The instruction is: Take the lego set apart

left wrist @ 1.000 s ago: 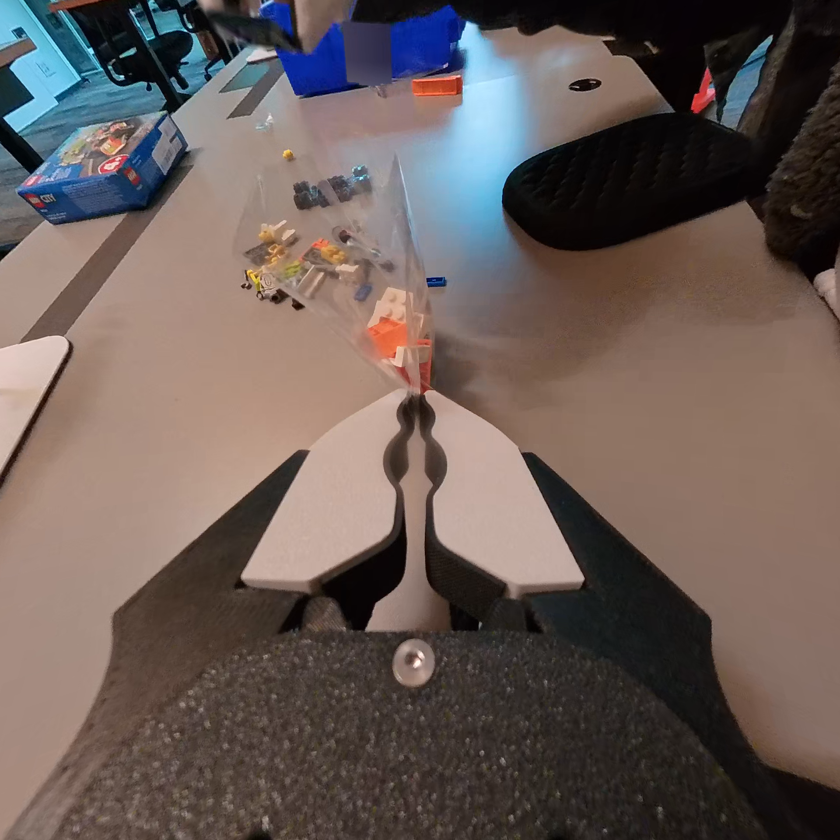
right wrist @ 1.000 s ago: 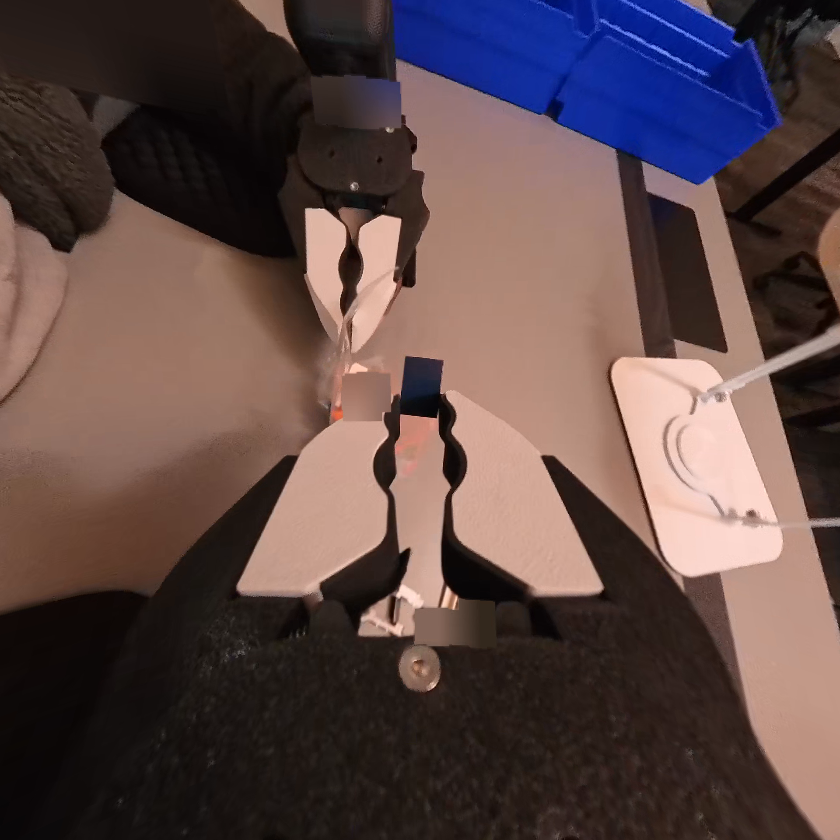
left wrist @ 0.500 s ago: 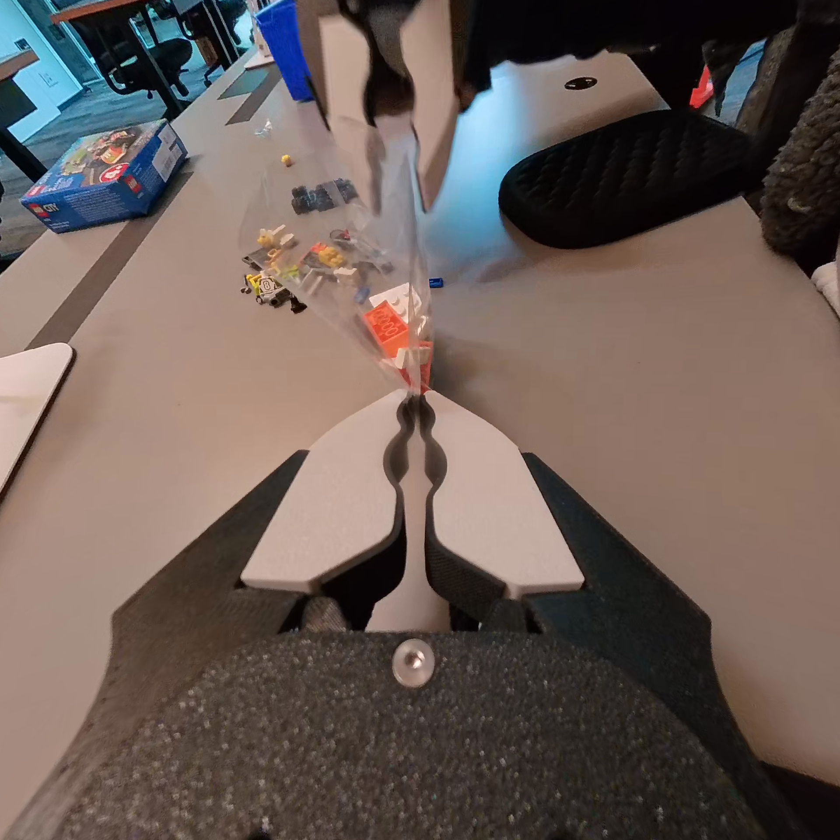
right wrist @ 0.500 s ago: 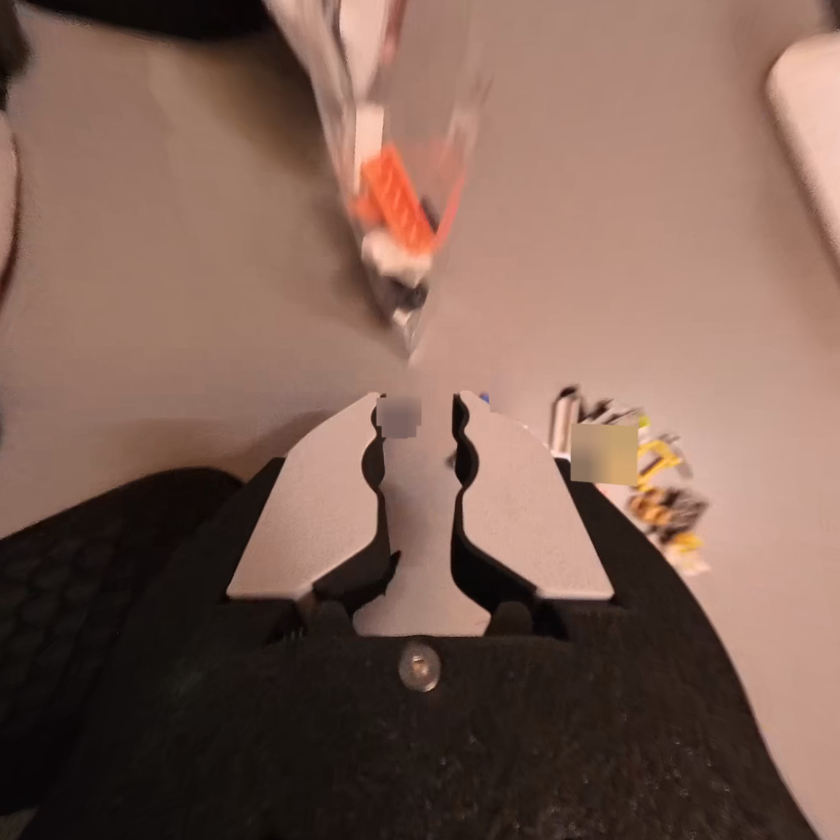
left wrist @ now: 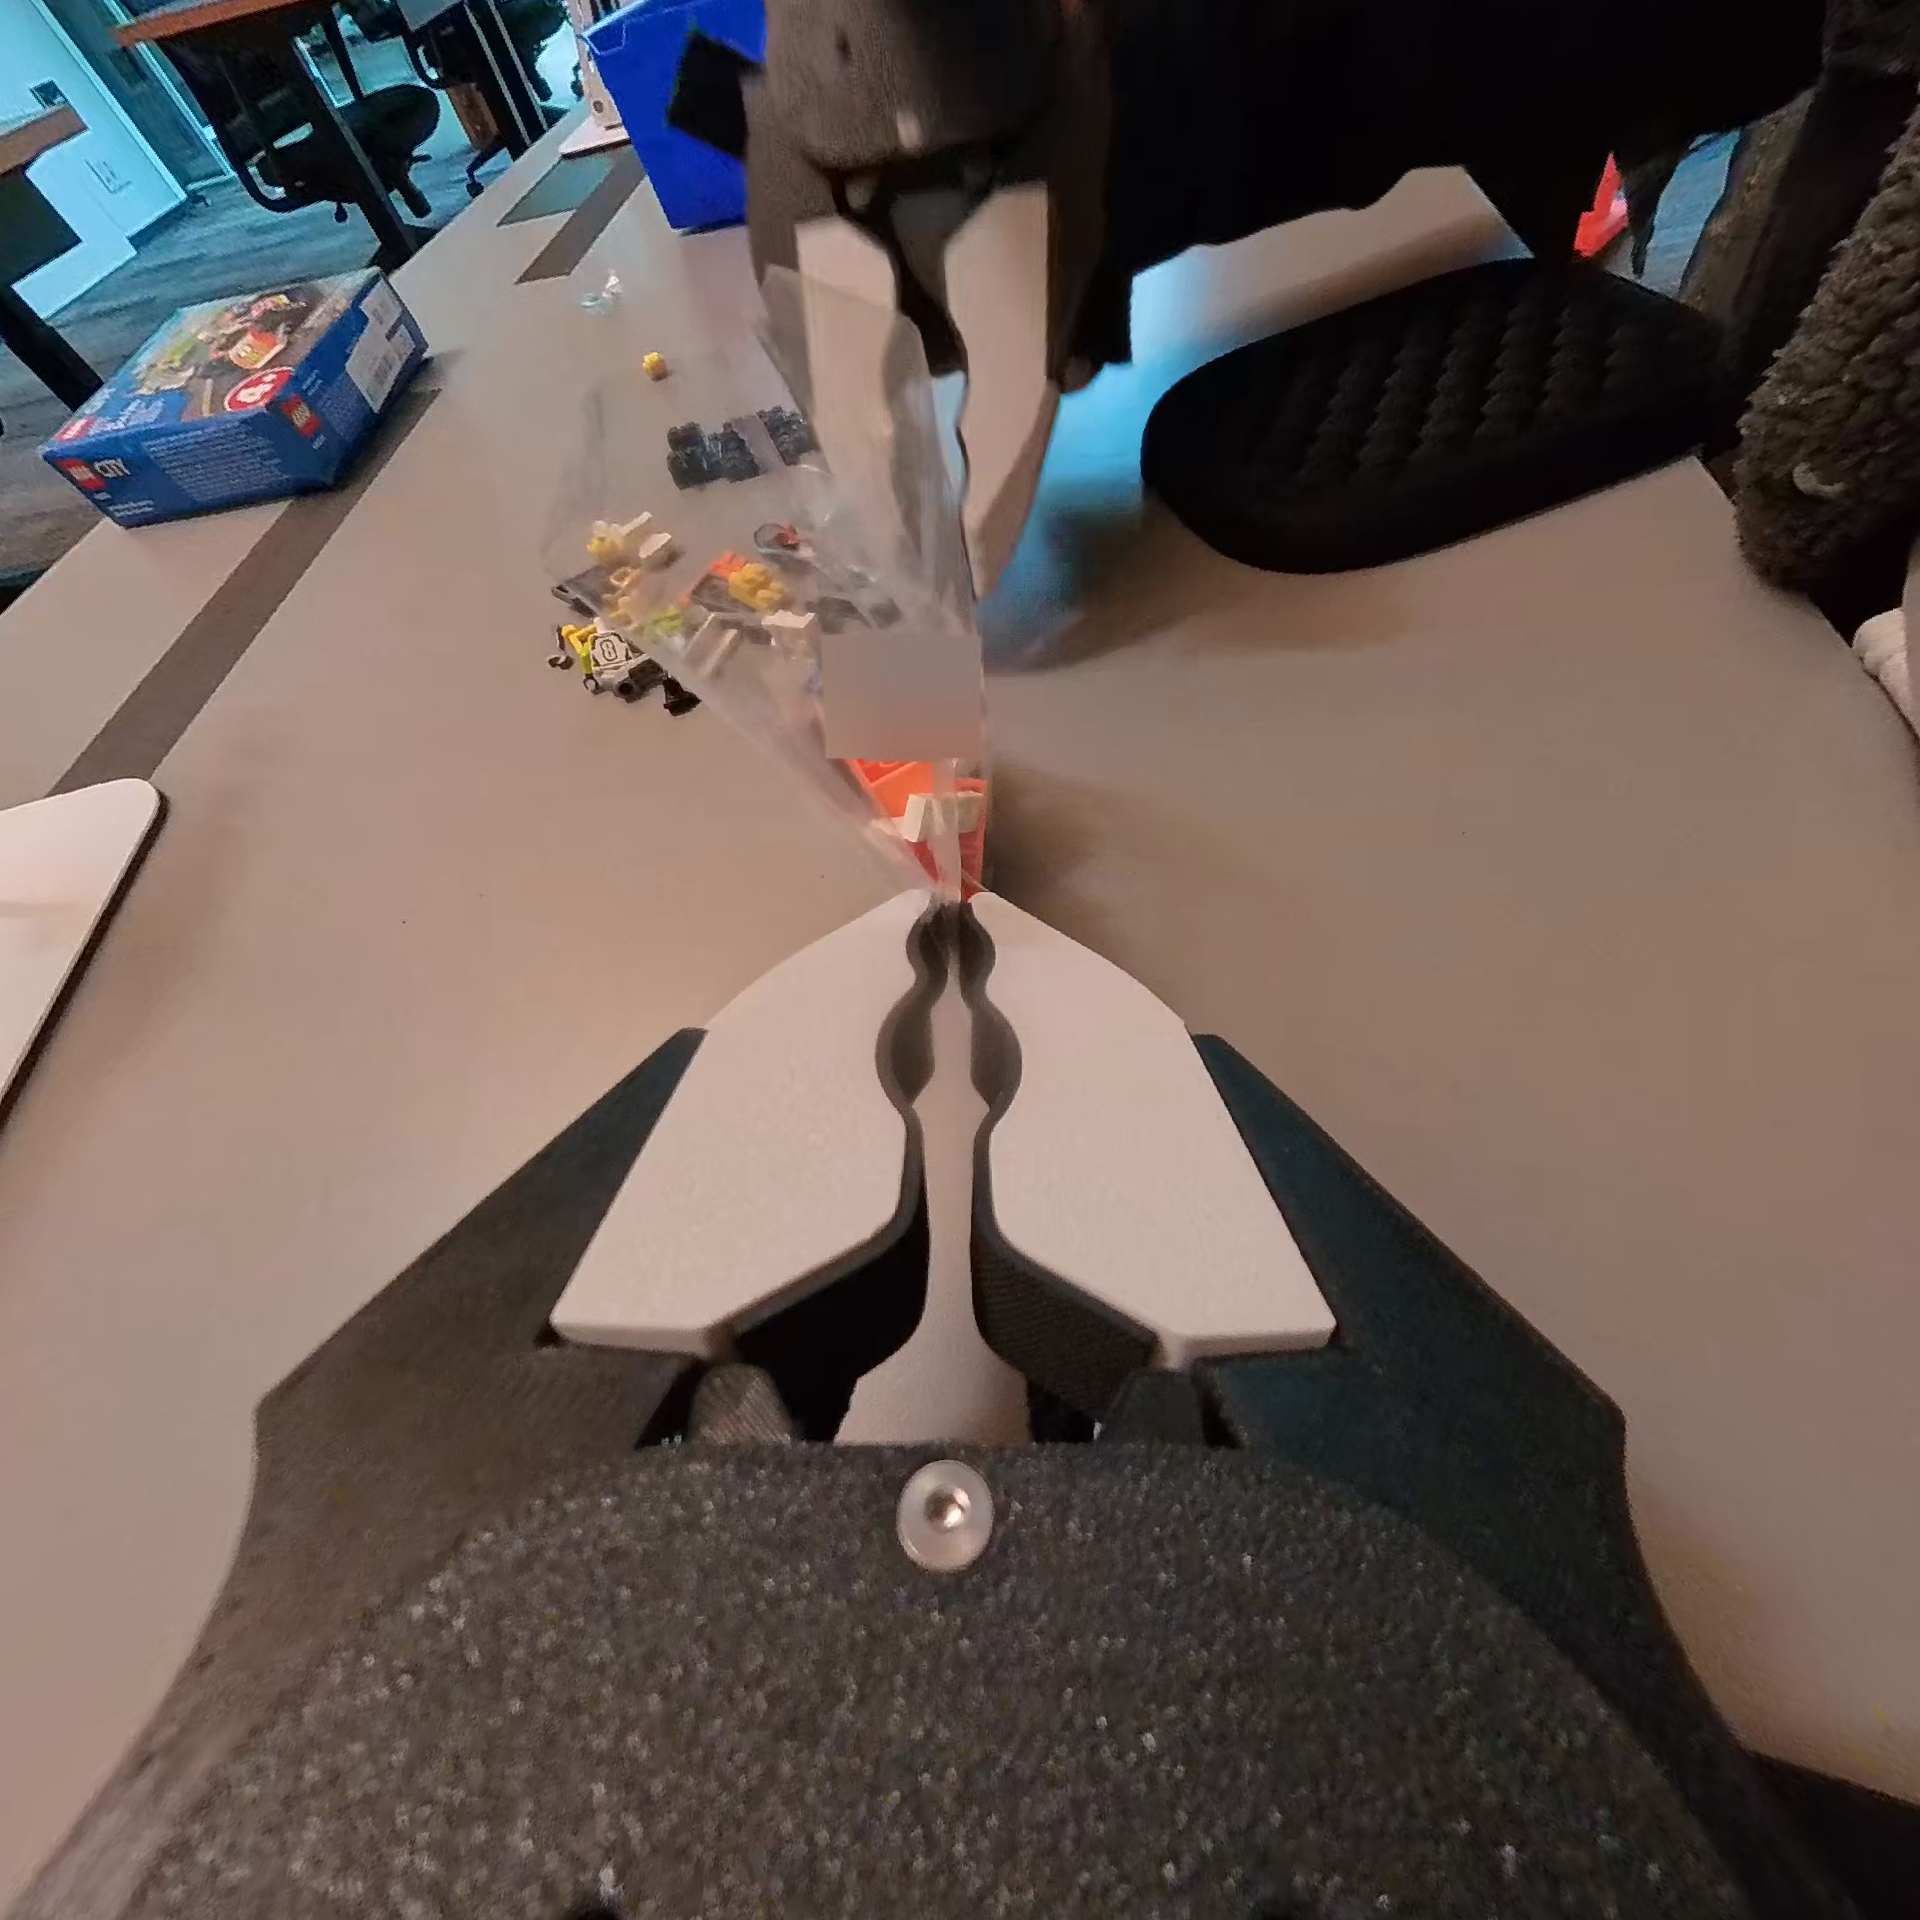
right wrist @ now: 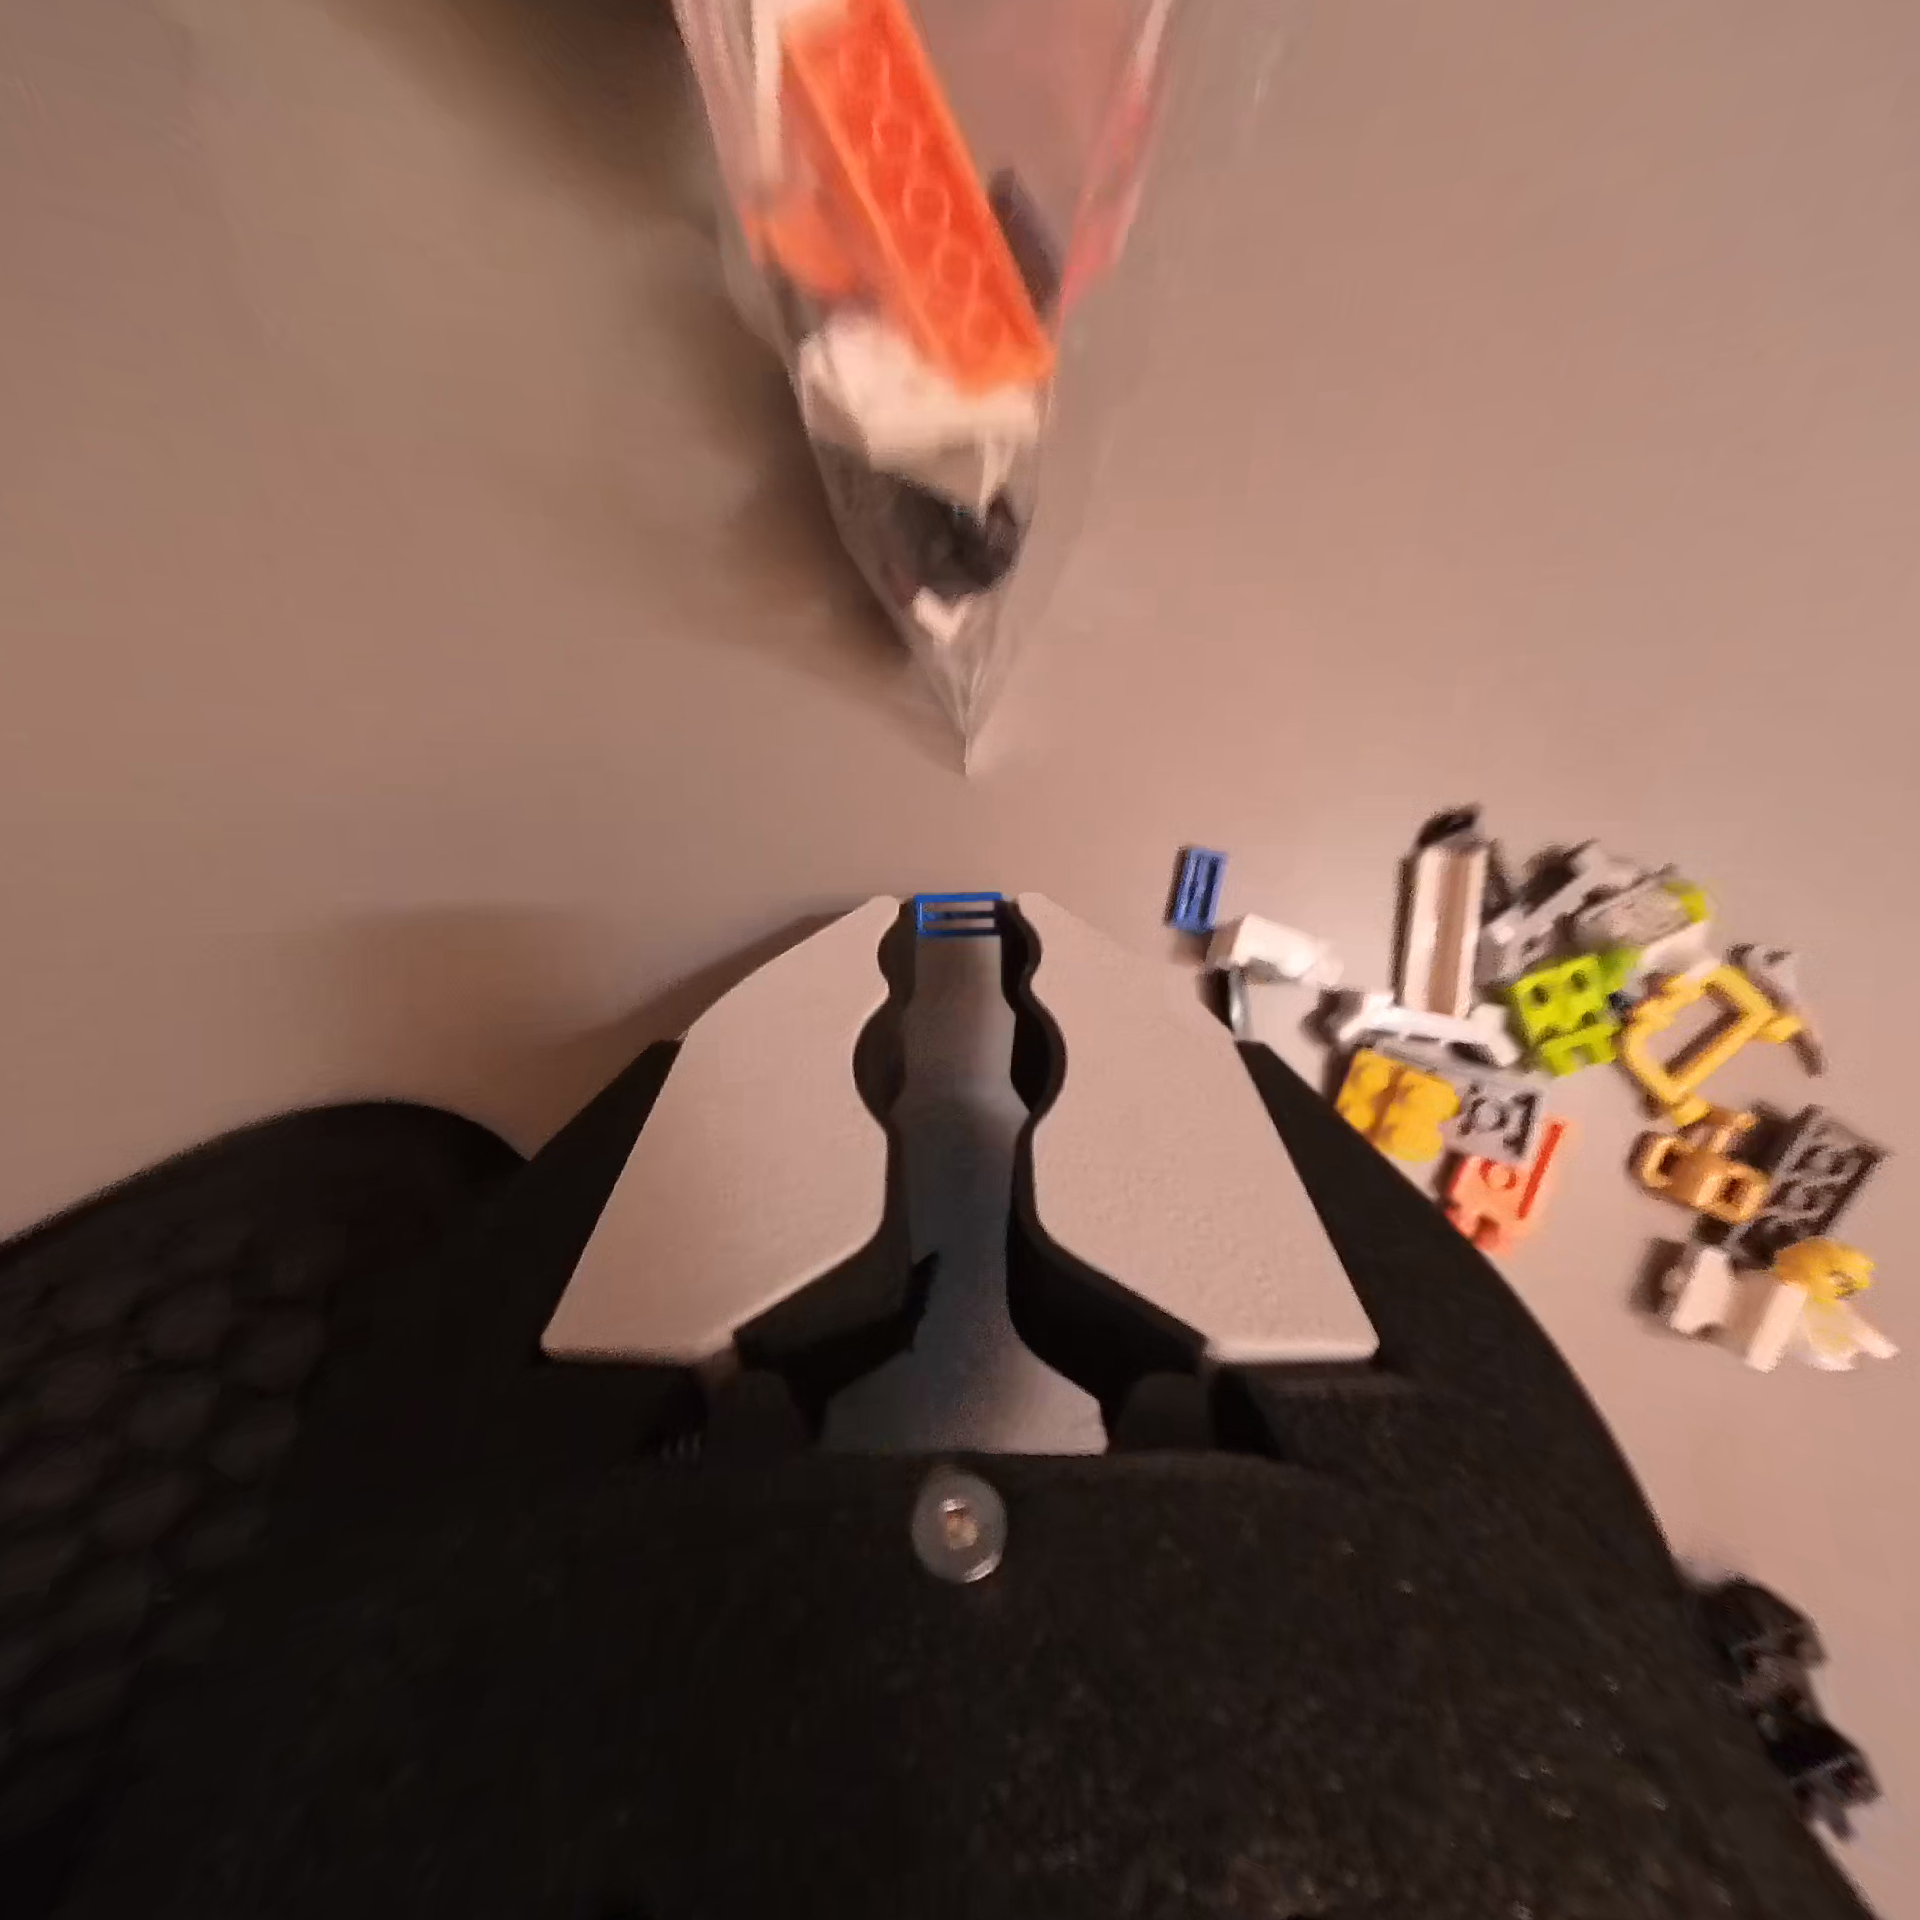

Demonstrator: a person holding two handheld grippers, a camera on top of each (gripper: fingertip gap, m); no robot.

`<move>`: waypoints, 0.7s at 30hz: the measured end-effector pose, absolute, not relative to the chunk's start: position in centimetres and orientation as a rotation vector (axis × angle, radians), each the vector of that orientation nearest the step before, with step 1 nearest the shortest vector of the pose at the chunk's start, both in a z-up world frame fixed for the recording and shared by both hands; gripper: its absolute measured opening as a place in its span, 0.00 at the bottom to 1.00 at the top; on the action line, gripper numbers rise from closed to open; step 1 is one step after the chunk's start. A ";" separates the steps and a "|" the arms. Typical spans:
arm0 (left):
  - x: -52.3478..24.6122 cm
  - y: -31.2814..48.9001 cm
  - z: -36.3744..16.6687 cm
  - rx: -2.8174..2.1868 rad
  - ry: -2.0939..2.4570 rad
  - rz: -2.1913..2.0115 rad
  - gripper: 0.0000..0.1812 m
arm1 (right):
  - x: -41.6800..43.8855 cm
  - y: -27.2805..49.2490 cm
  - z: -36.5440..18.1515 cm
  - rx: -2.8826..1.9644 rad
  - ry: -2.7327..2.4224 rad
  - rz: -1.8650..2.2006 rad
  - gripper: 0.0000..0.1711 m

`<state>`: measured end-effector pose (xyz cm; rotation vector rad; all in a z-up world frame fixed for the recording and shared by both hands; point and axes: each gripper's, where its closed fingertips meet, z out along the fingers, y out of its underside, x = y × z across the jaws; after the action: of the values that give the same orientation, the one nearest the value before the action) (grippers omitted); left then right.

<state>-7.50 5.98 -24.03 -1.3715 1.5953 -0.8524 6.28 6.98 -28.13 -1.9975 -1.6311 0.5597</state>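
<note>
Grey tabletop point(left wrist: 1403, 935) runs away from us toward desks and office chairs at the far end. Our left gripper point(left wrist: 948, 906) lies low and level along it, its white tips pressed together on one corner of a clear plastic bag point(left wrist: 831, 540). From that pinch the bag stretches up and away toward 12 o'clock, its long axis tilted slightly left. Inside, an orange brick point(left wrist: 899, 779) and small white pieces sit packed at the pinched end.

Our right gripper point(right wrist: 958, 906) points steeply down at the table, and a small blue flat piece point(right wrist: 958, 918) sits between its tips, which stand a little apart — whether they actually clamp it we cannot tell. In the right wrist view the bag point(right wrist: 935, 343) hangs at 12 o'clock, blurred, its free corner pointing down at the gripper without touching it; the orange brick point(right wrist: 914, 218) slants along the bag's length.

Loose lego pieces point(right wrist: 1558, 1060) — yellow, lime, grey, white, salmon — lie scattered at 3 o'clock, with a second blue piece point(right wrist: 1197, 888) just beside the right finger. In the left wrist view a blue lego box point(left wrist: 239, 405) rests at 10 o'clock, a blue bin point(left wrist: 675, 114) at 12, and a black padded cushion point(left wrist: 1434, 416) at 2.
</note>
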 end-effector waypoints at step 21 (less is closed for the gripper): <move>-7.5 5.7 -23.9 -1.360 1.605 -0.848 0.01 | 4.6 12.6 -18.6 -1.756 -1.345 0.510 0.14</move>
<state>-7.54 5.66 -23.94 -1.3604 1.6045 -0.8478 4.59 12.56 -18.63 -1.7562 -1.3454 0.5104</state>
